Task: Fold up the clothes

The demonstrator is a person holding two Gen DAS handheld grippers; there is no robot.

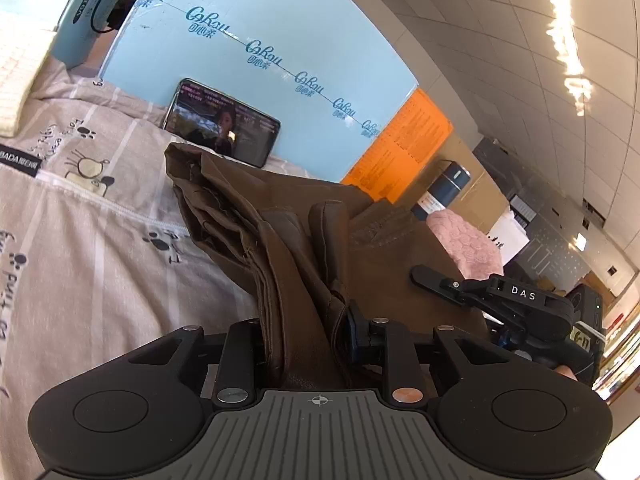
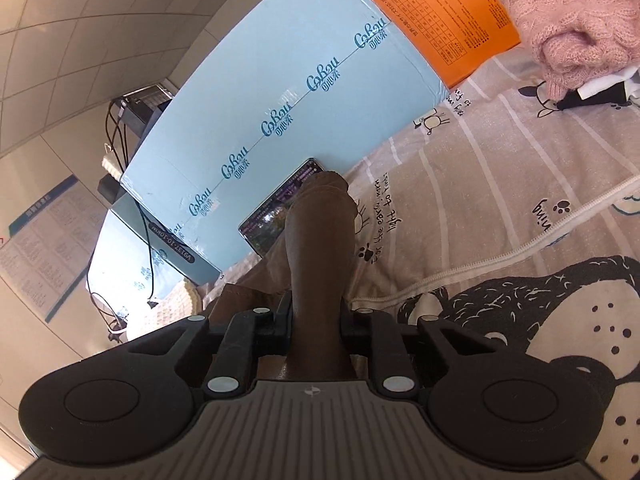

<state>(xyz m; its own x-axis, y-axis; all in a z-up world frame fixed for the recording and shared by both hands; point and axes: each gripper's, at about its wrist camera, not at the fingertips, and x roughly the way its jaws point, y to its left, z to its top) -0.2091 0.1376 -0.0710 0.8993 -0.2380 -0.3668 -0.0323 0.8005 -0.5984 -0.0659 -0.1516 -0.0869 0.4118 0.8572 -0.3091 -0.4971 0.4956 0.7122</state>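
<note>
A brown garment (image 1: 280, 224) lies bunched over the printed bedsheet (image 1: 100, 232). My left gripper (image 1: 304, 336) is shut on a thick fold of it, which rises between the fingers. The right gripper also shows in the left wrist view (image 1: 492, 292), at the garment's right edge. In the right wrist view, my right gripper (image 2: 316, 320) is shut on another part of the brown garment (image 2: 316, 240), which stands up in a column between the fingers and hides their tips.
A phone (image 1: 222, 124) with a lit screen leans against a light blue box (image 1: 260, 40) behind the garment. An orange box (image 1: 400, 144), a pink knitted item (image 2: 576, 20), a dark blue flask (image 1: 440, 192) and a cream knit (image 1: 20, 76) lie around.
</note>
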